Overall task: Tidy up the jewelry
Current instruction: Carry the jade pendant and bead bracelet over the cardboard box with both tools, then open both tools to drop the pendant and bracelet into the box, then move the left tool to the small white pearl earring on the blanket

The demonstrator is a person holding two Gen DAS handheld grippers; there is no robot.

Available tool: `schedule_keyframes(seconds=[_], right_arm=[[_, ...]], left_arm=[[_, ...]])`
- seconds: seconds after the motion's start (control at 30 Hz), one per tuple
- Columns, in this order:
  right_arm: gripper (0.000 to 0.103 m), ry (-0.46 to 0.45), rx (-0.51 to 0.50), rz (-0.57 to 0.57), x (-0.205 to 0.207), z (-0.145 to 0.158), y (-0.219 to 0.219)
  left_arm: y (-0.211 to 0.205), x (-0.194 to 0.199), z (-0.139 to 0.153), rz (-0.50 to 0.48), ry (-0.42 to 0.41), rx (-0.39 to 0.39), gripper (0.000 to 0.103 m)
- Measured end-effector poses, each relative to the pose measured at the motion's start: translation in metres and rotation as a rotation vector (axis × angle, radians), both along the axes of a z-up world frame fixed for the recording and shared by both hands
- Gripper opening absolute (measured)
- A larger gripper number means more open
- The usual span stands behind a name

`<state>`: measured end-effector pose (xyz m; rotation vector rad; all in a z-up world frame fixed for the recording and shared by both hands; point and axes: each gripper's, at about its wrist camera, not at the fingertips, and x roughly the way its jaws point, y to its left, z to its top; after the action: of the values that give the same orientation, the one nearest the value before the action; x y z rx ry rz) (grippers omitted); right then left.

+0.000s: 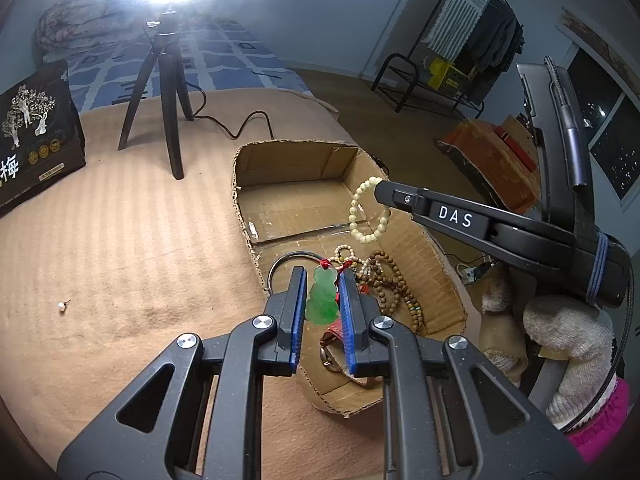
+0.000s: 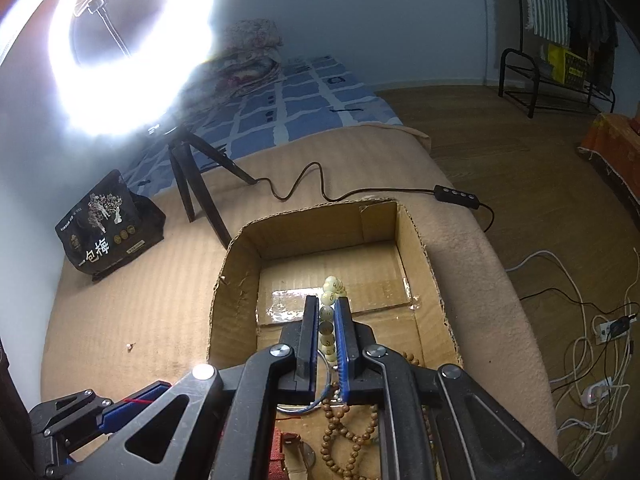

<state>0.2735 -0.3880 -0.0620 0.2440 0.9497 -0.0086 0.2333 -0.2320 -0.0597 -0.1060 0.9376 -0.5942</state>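
Note:
My left gripper [image 1: 322, 276] is shut on a green jade pendant [image 1: 321, 298] with a red cord, held over the near end of an open cardboard box [image 1: 248, 200]. My right gripper [image 2: 328, 304] is shut on a pale bead bracelet [image 2: 329, 320], which hangs over the box's middle; the bracelet also shows in the left wrist view [image 1: 368, 210]. Brown bead strings [image 1: 384, 280], a metal bangle [image 1: 280, 264] and a red strap lie in the box's near end. A small pearl stud [image 1: 62, 306] lies on the tan blanket to the left of the box.
A ring light on a black tripod [image 1: 160, 92] stands behind the box, its cable [image 2: 304, 184] trailing past the box's far edge. A black snack bag [image 1: 32, 132] stands at the far left. The blanket's right edge drops to a wooden floor with cables [image 2: 592, 360].

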Motion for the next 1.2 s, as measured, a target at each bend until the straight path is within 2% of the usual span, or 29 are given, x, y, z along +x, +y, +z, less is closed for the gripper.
schedule_keyframes(seconds=[0.13,0.17,0.2,0.23,0.27,0.3,0.4,0.6,0.93,1.2], right_arm=[[0.007,-0.012,0.002,0.004,0.000,0.000,-0.001],[0.018,-0.015,0.006,0.007,0.000,0.001,-0.001],[0.039,-0.017,0.004,0.005,-0.001,0.001,-0.002],[0.049,-0.022,0.002,0.001,-0.002,0.002,-0.002],[0.064,-0.032,-0.001,-0.005,-0.003,0.004,-0.002],[0.070,-0.037,-0.002,-0.008,-0.003,0.005,-0.003],[0.079,-0.040,-0.002,-0.021,-0.004,0.009,-0.006],[0.083,-0.043,0.023,-0.034,-0.008,0.012,-0.009],[0.085,-0.060,0.009,-0.020,-0.016,0.023,0.001],[0.088,-0.082,0.005,0.005,-0.023,0.035,0.018]], left_arm=[[-0.001,-0.001,0.001,-0.003,-0.016,-0.001,0.015],[-0.002,-0.001,0.001,-0.005,-0.018,0.000,0.015],[-0.002,-0.002,0.000,-0.008,-0.017,0.001,0.021],[-0.002,-0.002,0.000,-0.008,-0.017,0.003,0.040],[-0.003,-0.003,0.001,-0.006,-0.024,0.004,0.049],[-0.002,-0.004,0.002,0.000,-0.036,0.008,0.059],[0.000,-0.004,0.003,0.010,-0.038,0.026,0.059],[0.011,-0.005,0.004,0.035,-0.031,0.031,0.059],[0.031,-0.013,0.013,0.055,-0.049,0.051,0.059],[0.068,-0.016,0.027,0.095,-0.084,0.068,0.059]])
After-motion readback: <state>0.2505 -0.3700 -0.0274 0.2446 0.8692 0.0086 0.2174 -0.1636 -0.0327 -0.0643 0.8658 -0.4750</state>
